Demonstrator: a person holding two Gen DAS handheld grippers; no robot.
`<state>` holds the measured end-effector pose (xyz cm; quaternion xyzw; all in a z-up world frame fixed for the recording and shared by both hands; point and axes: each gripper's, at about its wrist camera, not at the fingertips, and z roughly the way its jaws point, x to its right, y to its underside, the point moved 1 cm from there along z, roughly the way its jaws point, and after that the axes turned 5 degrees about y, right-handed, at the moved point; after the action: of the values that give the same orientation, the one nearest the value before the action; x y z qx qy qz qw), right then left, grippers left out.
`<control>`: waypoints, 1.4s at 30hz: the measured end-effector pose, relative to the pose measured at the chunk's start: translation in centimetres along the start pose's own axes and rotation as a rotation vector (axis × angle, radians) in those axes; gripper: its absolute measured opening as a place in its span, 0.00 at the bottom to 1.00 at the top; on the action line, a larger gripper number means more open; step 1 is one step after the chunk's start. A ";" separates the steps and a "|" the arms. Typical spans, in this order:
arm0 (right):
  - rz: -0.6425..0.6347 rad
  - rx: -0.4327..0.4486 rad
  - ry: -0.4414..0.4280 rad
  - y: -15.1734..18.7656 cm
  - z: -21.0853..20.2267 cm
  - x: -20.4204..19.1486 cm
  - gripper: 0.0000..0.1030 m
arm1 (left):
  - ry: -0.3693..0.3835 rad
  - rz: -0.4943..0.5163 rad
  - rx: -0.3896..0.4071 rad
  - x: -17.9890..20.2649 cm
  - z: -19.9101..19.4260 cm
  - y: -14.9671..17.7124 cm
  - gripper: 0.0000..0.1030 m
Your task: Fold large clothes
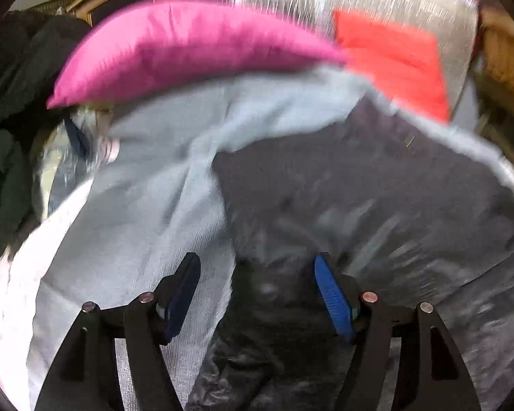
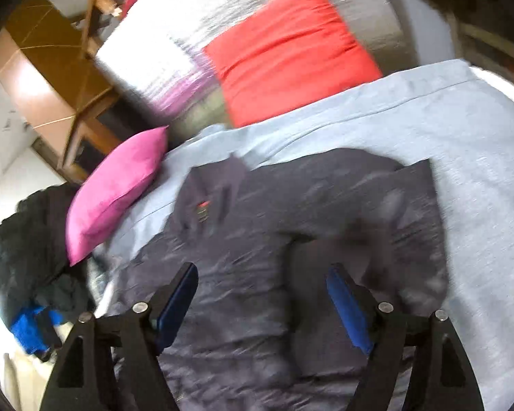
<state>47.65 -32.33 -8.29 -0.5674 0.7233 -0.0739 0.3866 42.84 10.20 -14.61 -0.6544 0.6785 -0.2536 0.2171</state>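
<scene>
Directly below both spread hand-held grippers [image 1: 257, 294] [image 2: 262, 304], dark jacket [image 2: 291, 212], flat

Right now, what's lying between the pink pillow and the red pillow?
In the right wrist view, a strip of shiny silver cover lies between the pink pillow and the red pillow, with the light blue sheet below.

The jacket [image 2: 291, 226] is dark grey-purple, of a slightly shiny, crinkled cloth, and lies spread out flat on the sheet [image 2: 462, 144], covering most of its middle. A small red and dark tag sits near its collar end, which points toward the pink pillow [image 2: 116, 188]. Its far edge runs fairly straight. From the left wrist view the jacket [image 1: 359, 188] looks rumpled and blurred.
</scene>
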 end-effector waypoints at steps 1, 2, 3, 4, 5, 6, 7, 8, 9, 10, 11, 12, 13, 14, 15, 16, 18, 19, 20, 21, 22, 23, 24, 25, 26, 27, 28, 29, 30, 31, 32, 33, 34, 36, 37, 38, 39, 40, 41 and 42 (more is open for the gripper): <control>0.027 -0.046 0.032 -0.2 1.6 1.2 0.83 | 0.027 -0.024 -0.047 -0.4 1.3 0.4 0.71; 0.056 -0.095 0.047 -0.2 3.2 2.3 0.82 | 0.043 -0.054 -0.040 -0.8 1.2 0.4 0.71; 0.074 -0.093 0.035 -0.1 3.6 2.9 0.82 | 0.039 -0.063 -0.036 -0.8 0.6 0.3 0.70; 0.073 -0.071 0.032 -0.2 3.1 2.7 0.82 | 0.036 -0.068 -0.017 -1.0 -0.3 0.0 0.70; 0.047 -0.057 0.027 -0.3 2.0 1.8 0.82 | 0.043 -0.066 0.015 -1.1 -1.3 -0.1 0.70; 0.025 -0.037 0.004 -0.3 1.2 1.1 0.82 | 0.040 -0.058 0.056 -1.2 -2.2 -0.2 0.70; -0.003 -0.011 -0.013 -0.2 0.3 0.3 0.82 | 0.026 -0.052 0.069 -1.3 -2.5 -0.1 0.71; -0.039 0.013 -0.010 0.0 -0.6 -0.2 0.82 | 0.005 -0.046 0.062 -1.5 -2.3 0.1 0.73; -0.068 0.019 0.003 0.4 -0.8 -0.4 0.83 | -0.005 -0.047 0.036 -1.4 -1.7 0.2 0.73; -0.069 -0.010 0.023 0.8 -0.1 0.0 0.83 | -0.010 -0.056 -0.024 -1.6 -0.1 0.5 0.76; -0.062 -0.052 0.046 1.1 0.9 0.6 0.83 | 0.001 -0.073 -0.066 -1.7 1.2 0.6 0.77; -0.060 -0.111 0.065 1.6 2.5 1.3 0.83 | 0.009 -0.112 -0.074 -2.0 1.4 0.5 0.77; -0.085 -0.097 0.074 1.7 2.7 1.1 0.83 | 0.003 -0.146 -0.082 -2.2 0.7 0.1 0.77; -0.116 -0.082 0.097 1.7 2.1 0.3 0.83 | 0.009 -0.161 -0.080 -2.4 -0.3 -0.3 0.77; -0.142 -0.076 0.094 1.7 0.9 -0.9 0.83 | 0.027 -0.167 -0.058 -2.5 -1.4 -0.5 0.77; -0.167 -0.058 0.061 1.7 -0.4 -1.9 0.83 | 0.039 -0.165 -0.014 -2.8 -3.3 -0.4 0.77; -0.242 0.007 0.057 2.7 -4.3 -3.9 0.83 | 0.024 -0.158 0.025 -3.5 -6.6 0.8 0.77; -0.260 0.029 0.050 3.4 -6.0 -4.2 0.83 | 0.028 -0.160 0.036 -4.0 -8.2 1.8 0.77; -0.276 0.065 0.032 4.8 -8.6 -4.8 0.83 | 0.035 -0.172 0.051 -4.7 -10.0 3.1 0.77; -0.284 0.080 0.026 6.2 -10.4 -4.8 0.83 | 0.041 -0.187 0.060 -5.3 -11.2 4.0 0.77; -0.291 0.080 0.028 7.9 -11.9 -4.8 0.83 | 0.059 -0.213 0.068 -6.1 -12.8 5.8 0.77; -0.292 0.082 0.033 9.2 -13.1 -4.4 0.83 | 0.073 -0.231 0.067 -6.9 -13.5 7.0 0.77; -0.281 0.087 0.035 11.5 -14.9 -3.5 0.83 | 0.086 -0.259 0.063 -7.6 -15.0 9.5 0.77; -0.270 0.082 0.035 12.9 -16.0 -2.9 0.83 | 0.094 -0.275 0.061 -8.0 -15.9 11.0 0.77; -0.253 0.069 0.048 15.0 -17.1 -1.9 0.83 | 0.102 -0.293 0.051 -8.4 -16.8 13.3 0.77; -0.231 0.063 0.073 17.2 -17.9 -0.7 0.83 | 0.104 -0.303 0.044 -8.2 -17.4 14.9 0.77; -0.202 0.054 0.098 19.7 -18.9 0.8 0.83 | 0.111 -0.324 0.037 -8.2 -18.2 17.1 0.77; -0.168 0.038 0.114 21.7 -20.1 2.2 0.83 | 0.117 -0.338 0.029 -8.2 -18.5 18.4 0.77; -0.130 0.027 0.123 23.1 -20.7 3.3 0.83 | 0.124 -0.351 0.012 -8.1 -18.6 19.8 0.77; -0.087 0.023 0.126 24.4 -21.4 4.6 0.83 | 0.136 -0.366 -0.003 -8.0 -18.8 21.2 0.77; -0.036 0.020 0.125 25.8 -22.2 5.9 0.83 | 0.145 -0.374 -0.008 -7.7 -18.8 22.0 0.77; 0.005 0.013 0.128 27.1 -22.6 6.8 0.83 | 0.152 -0.376 -0.018 -7.5 -18.8 22.7 0.77; 0.025 0.008 0.135 28.0 -22.9 7.5 0.83 | 0.148 -0.369 -0.030 -7.2 -18.8 23.3 0.77; 0.052 0.012 0.150 29.2 -23.6 8.5 0.83 | 0.127 -0.346 -0.018 -6.6 -19.1 23.7 0.77; 0.056 0.016 0.149 29.3 -23.7 8.5 0.83 | 0.124 -0.340 -0.017 -6.4 -19.1 23.6 0.77; 0.052 0.021 0.151 29.3 -24.0 8.7 0.83 | 0.127 -0.339 -0.016 -6.2 -19.3 23.6 0.77; 0.051 0.027 0.158 29.3 -24.3 8.9 0.83 | 0.131 -0.337 -0.010 -6.2 -19.5 23.8 0.77; 0.057 0.032 0.155 29.3 -24.3 9.2 0.83 | 0.130 -0.327 -0.006 -6.0 -19.6 23.8 0.77; 0.066 0.030 0.154 29.3 -24.3 9.4 0.83 | 0.121 -0.318 -0.010 -5.9 -19.7 24.0 0.77; 0.079 0.025 0.152 29.4 -24.1 9.8 0.83 | 0.123 -0.312 -0.010 -5.9 -19.7 24.2 0.77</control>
<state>9.13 -38.74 -12.33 -0.5264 0.7712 -0.1105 0.3405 11.95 17.65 -14.70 -0.7362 0.5817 -0.3206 0.1300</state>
